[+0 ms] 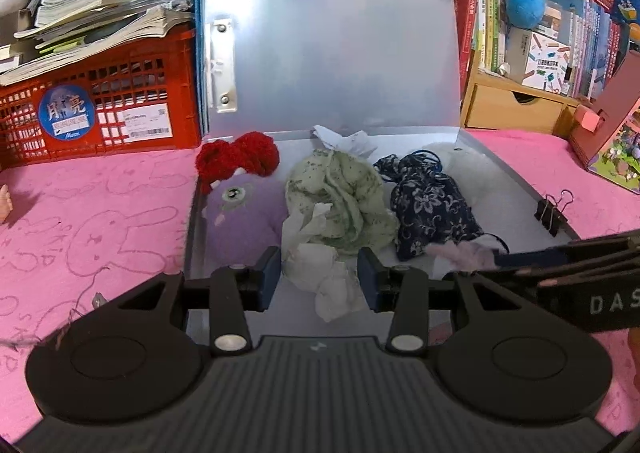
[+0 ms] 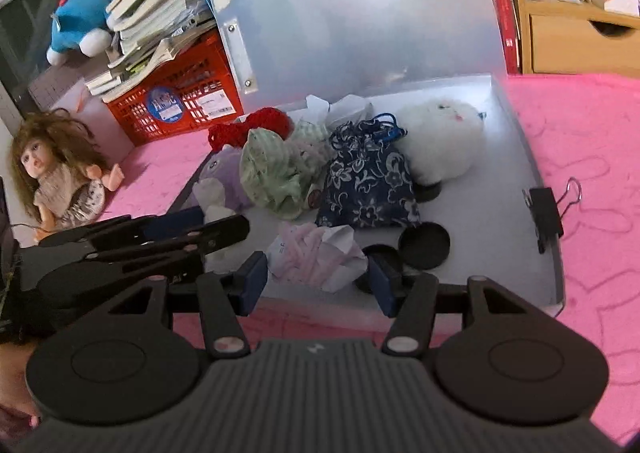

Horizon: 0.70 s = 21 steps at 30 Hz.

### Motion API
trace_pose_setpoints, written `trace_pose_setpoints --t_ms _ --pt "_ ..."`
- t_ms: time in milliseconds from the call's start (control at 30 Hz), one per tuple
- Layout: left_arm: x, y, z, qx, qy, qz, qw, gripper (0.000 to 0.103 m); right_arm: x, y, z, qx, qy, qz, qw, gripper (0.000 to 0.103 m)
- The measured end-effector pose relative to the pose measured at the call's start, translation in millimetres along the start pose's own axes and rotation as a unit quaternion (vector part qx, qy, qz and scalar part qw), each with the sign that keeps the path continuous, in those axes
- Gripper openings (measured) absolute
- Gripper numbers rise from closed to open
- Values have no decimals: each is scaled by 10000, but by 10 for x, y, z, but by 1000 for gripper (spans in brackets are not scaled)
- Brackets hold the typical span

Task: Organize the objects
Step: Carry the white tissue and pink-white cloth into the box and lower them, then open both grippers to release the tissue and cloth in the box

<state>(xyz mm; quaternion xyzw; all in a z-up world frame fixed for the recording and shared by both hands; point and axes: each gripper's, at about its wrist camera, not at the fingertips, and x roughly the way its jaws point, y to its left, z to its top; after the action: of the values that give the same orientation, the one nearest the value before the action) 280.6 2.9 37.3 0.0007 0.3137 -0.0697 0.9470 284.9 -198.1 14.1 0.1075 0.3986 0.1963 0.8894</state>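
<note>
An open grey plastic case [image 1: 516, 177] lies on the pink cloth with its lid up. Inside it are a purple plush [image 1: 240, 221] with a red yarn bow [image 1: 240, 159], a green cloth bundle [image 1: 340, 197], a navy floral pouch [image 1: 432, 209] and crumpled white paper [image 1: 324, 273]. My left gripper [image 1: 319, 279] is open, its jaws on either side of the white paper. The right wrist view shows a white plush [image 2: 440, 141], black round lids [image 2: 424, 245] and a pink-and-white crumpled wad [image 2: 316, 253]. My right gripper [image 2: 316, 283] is open around that wad.
A black binder clip [image 2: 546, 213] is clipped on the case's right wall. A red crate [image 1: 100, 109] under stacked books stands at the back left. A doll [image 2: 52, 181] lies left on the cloth. Bookshelves and a wooden drawer unit [image 1: 516, 109] stand behind.
</note>
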Motion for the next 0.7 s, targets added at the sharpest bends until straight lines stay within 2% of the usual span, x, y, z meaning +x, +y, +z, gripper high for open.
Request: trace_pose_setpoints --t_ms 100,200,433,600,700 --pt "-11 22 -11 -34 38 -33 10000 48 31 2 26 -6 122 -176 9998 59" --pt "-7 20 -16 -24 36 -35 10000 48 52 -32 36 -29 184 -523 9985 59" --pt "40 4 -31 -31 76 -58 9999 48 49 -151 74 -39 121 -1182 9929 59" --pt "89 15 -44 -80 117 -38 9999 48 52 -230 97 28 42 -1520 9884 59" --pt "111 23 -48 -119 124 -32 9998 48 51 -242 94 51 11 -1524 9883 60"
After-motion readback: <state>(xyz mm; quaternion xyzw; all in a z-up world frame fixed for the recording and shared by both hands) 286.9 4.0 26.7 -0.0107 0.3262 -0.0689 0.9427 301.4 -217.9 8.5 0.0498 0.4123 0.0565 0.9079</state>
